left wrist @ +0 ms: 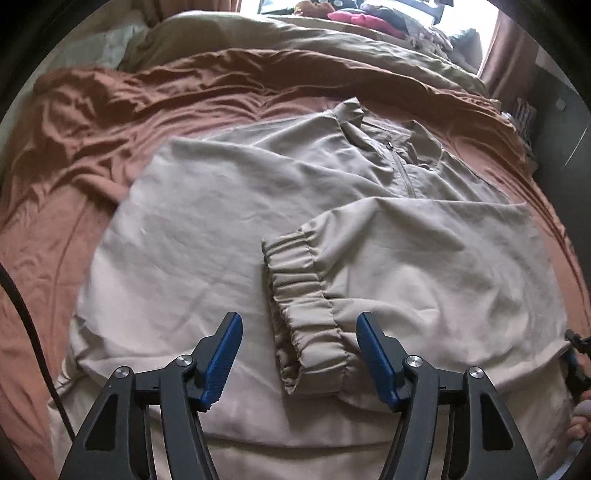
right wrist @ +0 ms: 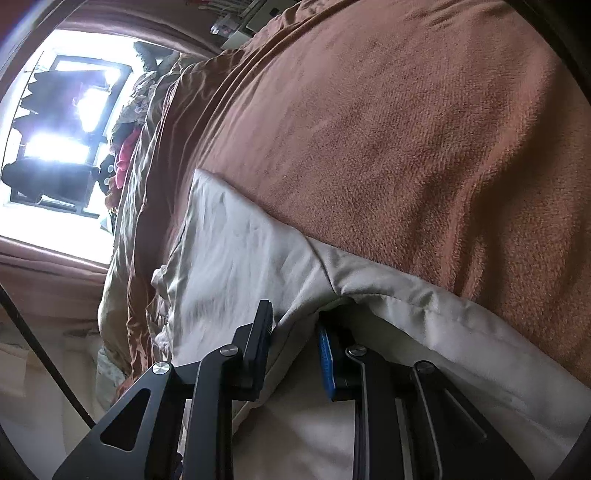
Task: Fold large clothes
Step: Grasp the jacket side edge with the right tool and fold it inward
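While your left gripper (left wrist: pixel 299 354) hangs over the near part of the jacket (left wrist: pixel 229 229), its jaws are spread wide and grabbing nothing. The elastic cuff (left wrist: pixel 306 306) of a sleeve folded across the front lies right between the blue pads (left wrist: pixel 221 362), but neither pad touches it.

The jacket itself is a beige zip-up spread flat on the bed, on a rust-brown blanket (left wrist: pixel 110 122). Its collar (left wrist: pixel 354 110) and zipper (left wrist: pixel 404 173) sit at the far side, slightly right of centre, and the hem end is nearest you. Past the blanket there's an olive duvet (left wrist: pixel 295 33), then a pile of clothes (left wrist: pixel 365 18) by the bright window (right wrist: pixel 62 122).

Your right gripper (right wrist: pixel 295 325) is rolled over onto its side at the jacket's right edge. Its jaws are clenched down close on a fold of the beige fabric (right wrist: pixel 299 314), which runs up between the black finger and the blue pad (right wrist: pixel 327 362). The cloth bunches and creases right at that spot, with the brown blanket just beyond it. In the left wrist view you can only just see that gripper at the far right edge of the frame, too cut off to read.
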A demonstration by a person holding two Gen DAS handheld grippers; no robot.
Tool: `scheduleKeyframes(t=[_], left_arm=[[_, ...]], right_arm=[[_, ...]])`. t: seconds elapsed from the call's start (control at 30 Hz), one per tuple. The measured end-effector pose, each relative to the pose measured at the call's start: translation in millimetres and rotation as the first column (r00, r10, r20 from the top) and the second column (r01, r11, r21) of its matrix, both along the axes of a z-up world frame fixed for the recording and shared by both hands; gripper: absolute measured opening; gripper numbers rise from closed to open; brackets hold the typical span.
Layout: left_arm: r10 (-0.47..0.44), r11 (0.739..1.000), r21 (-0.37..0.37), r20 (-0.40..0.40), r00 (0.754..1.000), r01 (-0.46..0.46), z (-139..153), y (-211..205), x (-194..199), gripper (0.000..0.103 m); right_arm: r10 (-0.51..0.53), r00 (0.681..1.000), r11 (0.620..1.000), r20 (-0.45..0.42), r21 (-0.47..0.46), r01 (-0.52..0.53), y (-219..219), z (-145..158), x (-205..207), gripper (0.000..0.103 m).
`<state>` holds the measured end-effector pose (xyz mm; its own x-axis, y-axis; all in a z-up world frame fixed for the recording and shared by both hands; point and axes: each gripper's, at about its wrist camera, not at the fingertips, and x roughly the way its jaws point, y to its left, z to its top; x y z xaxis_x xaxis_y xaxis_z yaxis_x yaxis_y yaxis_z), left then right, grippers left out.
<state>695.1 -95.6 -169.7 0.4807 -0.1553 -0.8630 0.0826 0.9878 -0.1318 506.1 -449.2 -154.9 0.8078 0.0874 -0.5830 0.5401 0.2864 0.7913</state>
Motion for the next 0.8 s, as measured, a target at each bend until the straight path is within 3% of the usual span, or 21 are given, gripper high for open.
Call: scheduleKeyframes(t=[0.07, 0.17, 0.3, 0.4, 0.5, 0.6, 0.63, 0.67, 0.8], left_arm=[[-0.027, 1.0, -0.008, -0.044, 0.999, 0.027, -10, -5, 1, 0.066], [-0.046, 0.997, 0.061, -0.064, 0.997, 0.05, -24, -15, 1, 0.064], [-0.044, 0.998, 0.049, -0.066, 0.997, 0.047, -26, -14, -5, 0.041], [-0.047, 0.996, 0.068, -0.07, 0.996, 0.052, -20, -14, -9, 0.036], [-0.05, 0.998, 0.039, -0.056, 0.997, 0.052, -11, -9, -14, 0.036], [-0.045, 0.999, -0.002, -0.044, 0.998, 0.045, 3, 2, -23, 0.037], [-0.046, 0.999, -0.013, -0.04, 0.998, 0.045, 9, 5, -26, 0.037], [-0.048, 0.999, -0.021, -0.036, 0.998, 0.047, 14, 7, -30, 0.038], [-0.057, 0.997, -0.048, 0.01, 0.998, 0.057, 44, 20, -54, 0.063]], right_arm=[[0.002, 1.0, 1.0, 0.004, -0.001, -0.002, -2, -2, 1, 0.017], [-0.001, 1.0, 1.0, 0.003, 0.008, 0.001, -6, -5, 3, 0.017], [-0.014, 1.0, 0.999, -0.004, 0.043, 0.014, -8, -6, 4, 0.017], [-0.018, 1.0, 0.997, -0.007, 0.069, 0.019, -11, -8, 3, 0.018], [-0.017, 1.0, 0.993, 0.002, 0.117, 0.017, -14, -11, -1, 0.019], [0.011, 1.0, 0.991, 0.02, 0.131, -0.013, -15, -9, -3, 0.044], [0.017, 0.999, 0.992, 0.034, 0.127, -0.022, -14, -6, -5, 0.059], [0.021, 0.999, 0.993, 0.04, 0.115, -0.026, -13, -2, -9, 0.064], [0.056, 0.997, 0.997, 0.045, 0.055, -0.059, -3, 11, -22, 0.064]])
